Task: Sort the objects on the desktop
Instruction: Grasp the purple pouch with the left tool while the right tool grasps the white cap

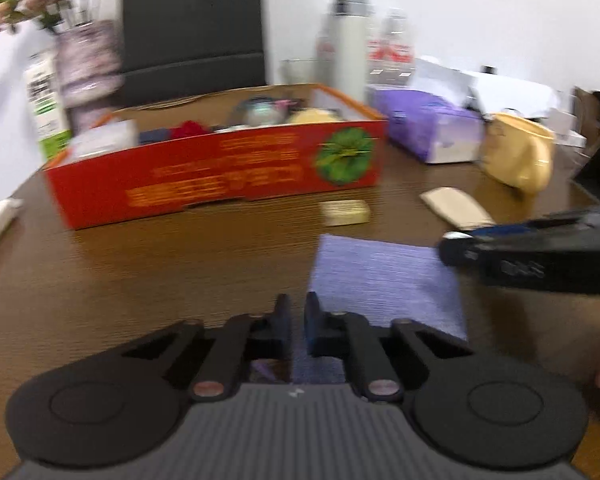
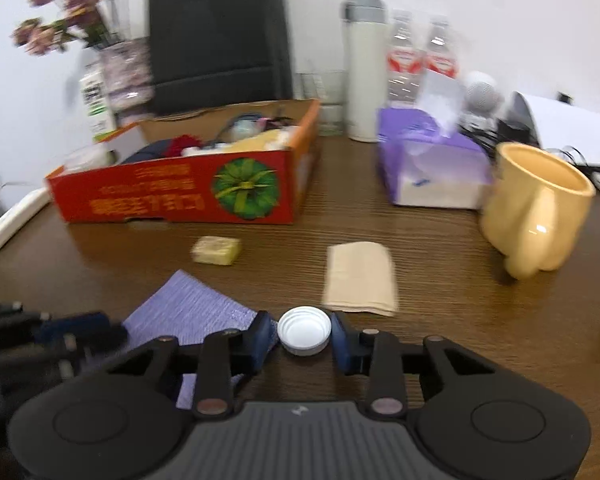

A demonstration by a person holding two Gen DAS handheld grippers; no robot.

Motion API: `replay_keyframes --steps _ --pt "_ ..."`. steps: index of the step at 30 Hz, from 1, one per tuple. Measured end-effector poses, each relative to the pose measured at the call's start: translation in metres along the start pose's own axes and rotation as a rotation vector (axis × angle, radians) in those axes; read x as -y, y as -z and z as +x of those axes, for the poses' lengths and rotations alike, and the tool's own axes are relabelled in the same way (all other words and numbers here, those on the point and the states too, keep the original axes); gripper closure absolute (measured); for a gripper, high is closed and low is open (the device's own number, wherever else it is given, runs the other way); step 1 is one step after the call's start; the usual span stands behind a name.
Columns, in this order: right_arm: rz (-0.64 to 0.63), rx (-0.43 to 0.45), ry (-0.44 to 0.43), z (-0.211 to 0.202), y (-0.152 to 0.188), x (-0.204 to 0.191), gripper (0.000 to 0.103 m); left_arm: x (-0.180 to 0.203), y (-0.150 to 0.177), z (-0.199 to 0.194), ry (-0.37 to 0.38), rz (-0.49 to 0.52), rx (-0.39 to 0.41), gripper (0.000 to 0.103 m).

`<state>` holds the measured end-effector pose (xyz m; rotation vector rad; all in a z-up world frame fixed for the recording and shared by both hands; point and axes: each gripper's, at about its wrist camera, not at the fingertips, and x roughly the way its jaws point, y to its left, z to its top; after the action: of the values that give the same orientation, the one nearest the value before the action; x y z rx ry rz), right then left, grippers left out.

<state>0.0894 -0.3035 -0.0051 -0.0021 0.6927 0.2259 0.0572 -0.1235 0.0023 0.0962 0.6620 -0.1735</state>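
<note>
Right wrist view: a white bottle cap is pinched between the right gripper fingers, near the desk's front edge. The left gripper is clenched on the purple cloth edge. Both pickups seem under way; lifting toward the red box is judged next.
</note>
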Motion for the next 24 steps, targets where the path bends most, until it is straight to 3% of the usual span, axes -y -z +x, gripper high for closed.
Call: replay_keyframes --steps 1,6,8,9,10,12,14,17,20,23,24 --pt "-0.007 0.007 -0.002 -0.002 0.000 -0.004 0.076 -0.008 0.001 -0.002 -0.020 -0.012 -0.011 0.102" --pt "0.034 0.041 -0.047 -0.024 0.008 -0.016 0.076 -0.054 0.013 -0.019 -0.094 -0.099 -0.025 0.098" --pt "0.051 0.059 -0.059 -0.036 0.014 -0.022 0.076 -0.067 0.016 -0.027 -0.022 -0.151 -0.037 0.071" --pt "0.061 0.069 -0.059 -0.042 0.016 -0.024 0.076 -0.067 0.014 -0.028 0.035 -0.158 -0.044 0.029" --pt "0.073 0.082 -0.052 -0.048 0.017 -0.024 0.076 -0.063 0.012 -0.028 0.084 -0.154 -0.044 0.012" --pt "0.090 0.099 -0.023 -0.059 0.017 -0.023 0.076 -0.045 0.005 -0.025 0.134 -0.124 -0.025 0.012" --pt "0.107 0.111 0.000 -0.071 0.017 -0.019 0.076 -0.020 0.000 -0.016 0.169 -0.073 -0.007 0.005" --pt "0.116 0.107 0.025 -0.085 0.020 -0.014 0.075 0.020 -0.002 0.007 0.212 0.051 -0.056 0.000" --pt "0.116 0.098 0.043 -0.093 0.027 -0.014 0.076 0.039 -0.004 0.010 0.171 0.141 -0.066 0.002" --pt "0.127 0.087 0.050 -0.095 0.032 -0.017 0.075 0.023 0.002 -0.004 0.168 0.126 -0.039 0.041" --pt "0.127 0.082 0.046 -0.094 0.033 -0.019 0.075 0.013 0.005 -0.010 0.150 0.113 -0.030 0.066"
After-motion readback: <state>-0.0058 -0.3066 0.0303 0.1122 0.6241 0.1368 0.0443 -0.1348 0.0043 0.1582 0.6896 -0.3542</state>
